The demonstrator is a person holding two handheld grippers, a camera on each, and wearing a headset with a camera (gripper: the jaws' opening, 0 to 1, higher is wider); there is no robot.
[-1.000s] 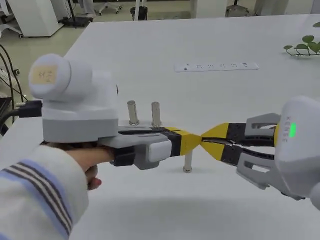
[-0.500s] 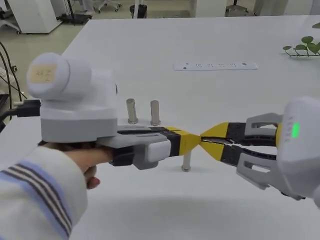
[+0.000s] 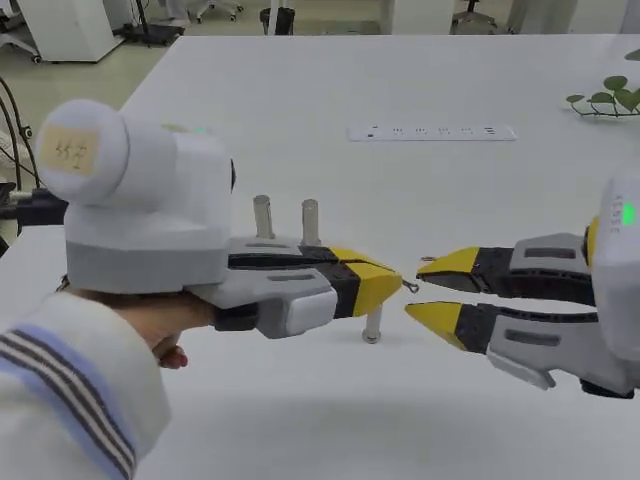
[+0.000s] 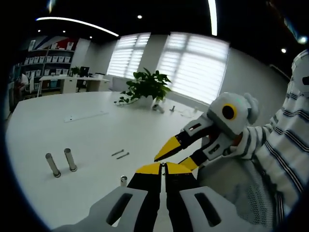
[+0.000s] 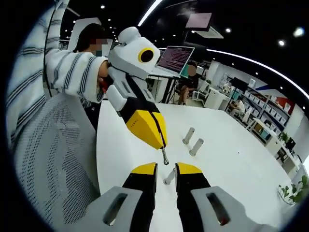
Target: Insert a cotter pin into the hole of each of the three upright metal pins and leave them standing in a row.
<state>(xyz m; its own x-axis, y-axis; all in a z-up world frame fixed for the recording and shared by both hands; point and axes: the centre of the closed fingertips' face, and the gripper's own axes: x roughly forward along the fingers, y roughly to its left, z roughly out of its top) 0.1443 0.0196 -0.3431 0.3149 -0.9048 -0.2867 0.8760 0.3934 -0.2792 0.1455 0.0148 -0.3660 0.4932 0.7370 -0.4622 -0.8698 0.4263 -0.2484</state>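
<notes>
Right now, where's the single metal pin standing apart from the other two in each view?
Head view: the single metal pin stands below the left gripper's yellow tips.
Left gripper view: bottom centre, just left of the shut jaws.
Right gripper view: low centre, between the open jaws of the right gripper.
Shared landmark: the pair of pins standing together.

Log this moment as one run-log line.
left gripper: jaws shut on cotter pin | right gripper: jaws open, empty | metal pins: three upright
</notes>
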